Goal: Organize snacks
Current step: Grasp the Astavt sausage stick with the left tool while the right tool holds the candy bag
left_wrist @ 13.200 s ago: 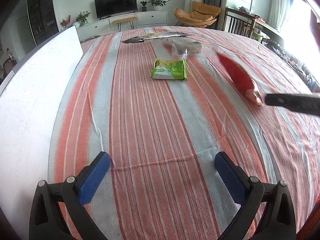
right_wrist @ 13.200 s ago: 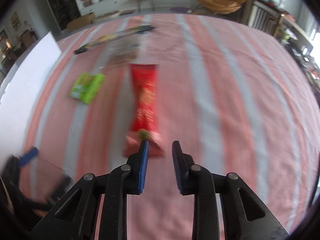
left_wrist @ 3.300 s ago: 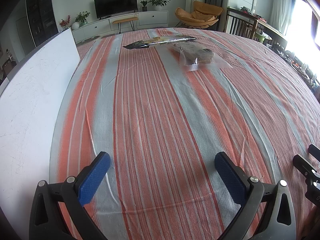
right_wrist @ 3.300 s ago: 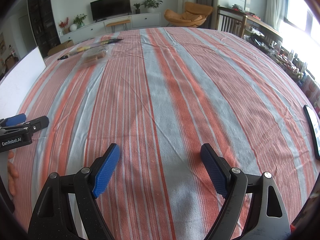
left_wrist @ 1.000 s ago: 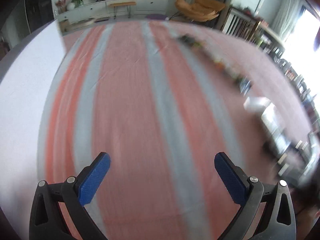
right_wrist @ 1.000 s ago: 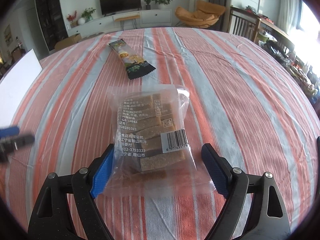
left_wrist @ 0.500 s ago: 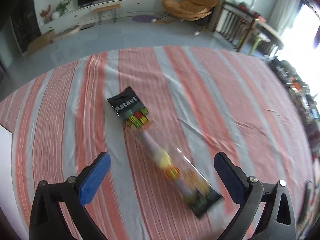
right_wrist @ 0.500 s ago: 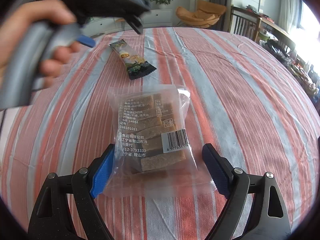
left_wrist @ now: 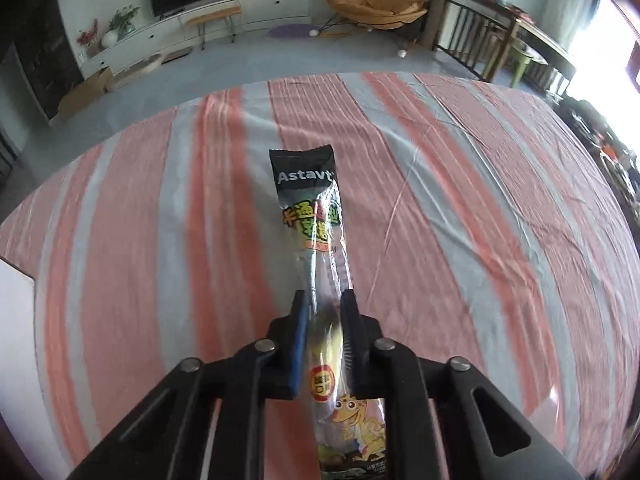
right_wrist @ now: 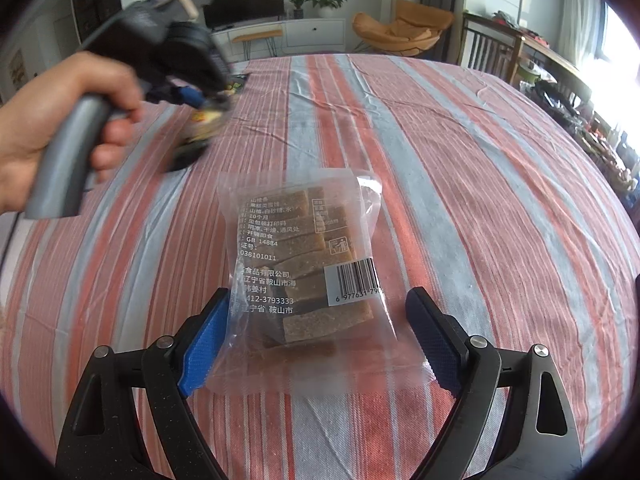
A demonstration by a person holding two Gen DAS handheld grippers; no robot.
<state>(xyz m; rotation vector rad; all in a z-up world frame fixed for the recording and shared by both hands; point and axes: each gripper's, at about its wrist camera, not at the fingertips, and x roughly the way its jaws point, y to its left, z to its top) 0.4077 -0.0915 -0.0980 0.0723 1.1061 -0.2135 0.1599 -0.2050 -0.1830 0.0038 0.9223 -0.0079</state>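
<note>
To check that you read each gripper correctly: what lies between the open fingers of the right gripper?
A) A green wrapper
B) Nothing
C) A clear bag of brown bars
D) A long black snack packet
C: the right gripper stands open around the clear bag of brown bars lying on the striped tablecloth.

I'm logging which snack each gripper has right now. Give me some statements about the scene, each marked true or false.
1. The left gripper is clamped on the long black snack packet. True.
2. The right gripper is shut on the clear bag of brown bars. False: its jaws stand open around the bag.
3. The clear bag lies on the striped tablecloth. True.
4. The black packet carries no lettering. False: it has lettering.
</note>
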